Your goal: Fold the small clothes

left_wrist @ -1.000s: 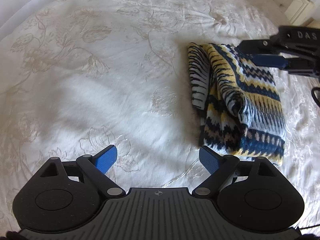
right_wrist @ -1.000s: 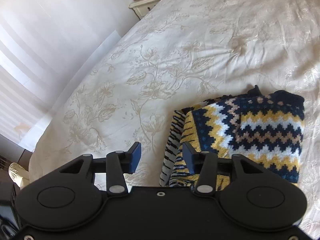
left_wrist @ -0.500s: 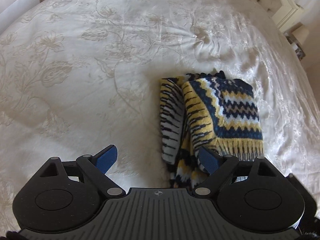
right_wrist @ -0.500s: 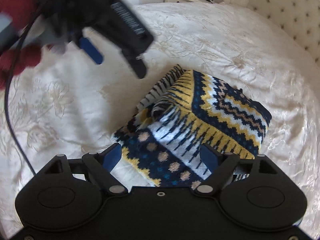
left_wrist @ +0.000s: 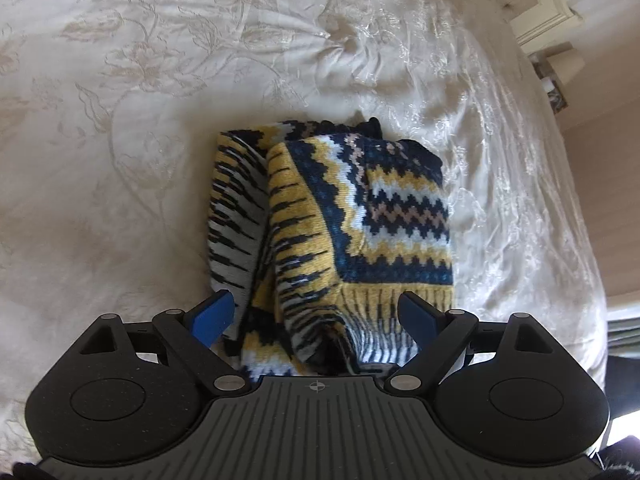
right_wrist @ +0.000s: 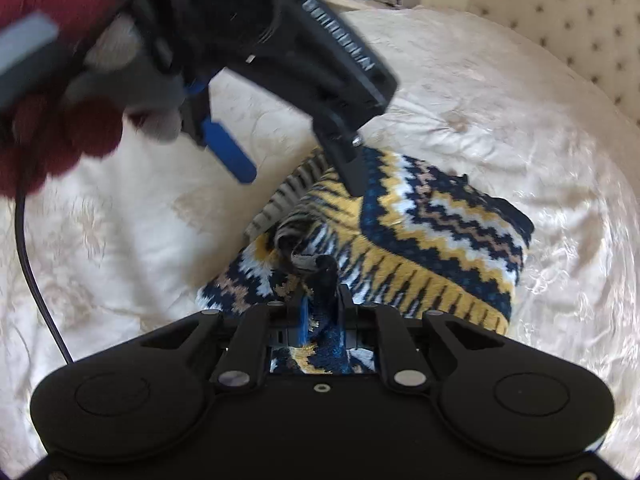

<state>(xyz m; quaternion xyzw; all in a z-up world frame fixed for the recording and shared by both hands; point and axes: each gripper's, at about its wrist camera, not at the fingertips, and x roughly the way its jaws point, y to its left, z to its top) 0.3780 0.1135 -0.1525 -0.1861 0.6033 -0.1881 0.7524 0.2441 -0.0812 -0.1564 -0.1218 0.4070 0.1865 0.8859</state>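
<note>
right tongs (right_wrist: pixel 320 312) just clenched on navy-yellow zigzag knit garment (right_wrist: pixel 420 232), 6 o'clock edge | left tongs (left_wrist: pixel 316 316) released, straddling it | next fold can start

Sweater (left_wrist: pixel 384 216) navy-yellow-white zigzag; bedspread (left_wrist: pixel 160 120) cream floral.

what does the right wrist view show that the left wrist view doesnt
Only the right wrist view: the right gripper, its jaws just closed and shut on a fold of the knitted sweater; the left gripper seen from outside, held by a hand in a dark red glove; a tufted headboard.

Only the left wrist view: the left gripper from behind, jaws wide open either side of the sweater's near edge, pads not pressing it.

Both: the patterned sweater lying partly folded on the cream floral bedspread.
</note>
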